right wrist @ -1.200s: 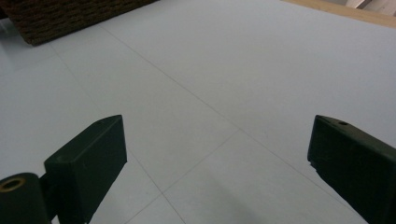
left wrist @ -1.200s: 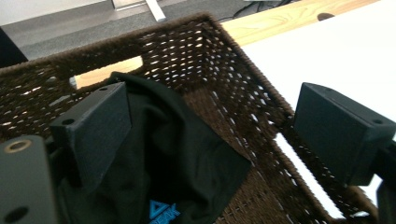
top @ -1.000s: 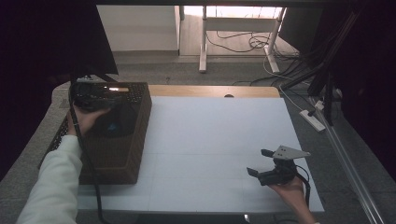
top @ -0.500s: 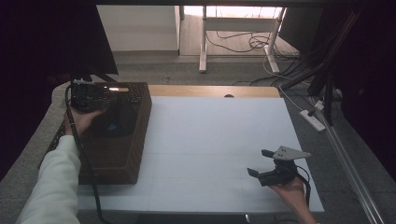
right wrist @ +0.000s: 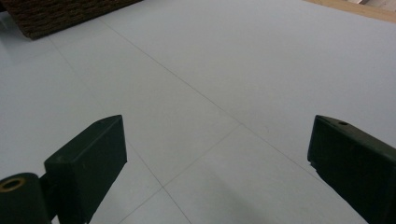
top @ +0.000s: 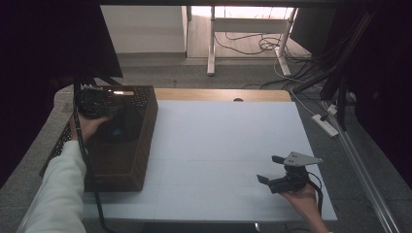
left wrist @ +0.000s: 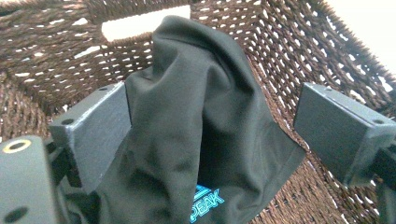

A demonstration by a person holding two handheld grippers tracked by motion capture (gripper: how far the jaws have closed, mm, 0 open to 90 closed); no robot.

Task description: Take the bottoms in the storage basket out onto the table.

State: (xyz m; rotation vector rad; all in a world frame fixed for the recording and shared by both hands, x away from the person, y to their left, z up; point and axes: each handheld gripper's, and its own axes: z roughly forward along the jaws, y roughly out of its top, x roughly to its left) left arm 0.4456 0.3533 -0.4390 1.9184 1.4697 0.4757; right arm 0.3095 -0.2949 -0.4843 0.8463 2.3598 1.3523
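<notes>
Black cloth (left wrist: 201, 140) sits bunched inside the basket (left wrist: 327, 56), between the spread-apart sides of the left tool (left wrist: 212, 121). Soft, light, floppy, so pinch its raised fold. Right tool (top: 272, 170) released, well right of basket.

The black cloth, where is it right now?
The black cloth sits inside the brown wicker basket at the table's left side, between the open jaws of the left gripper, bunched up toward the basket's handle slot.

One basket (top: 121, 160), wicker, brown. One black cloth (left wrist: 196, 140) inside it. Two grippers: left gripper (left wrist: 210, 116), right gripper (top: 273, 171). One white surface (top: 218, 145). Two hands, one per gripper.
</notes>
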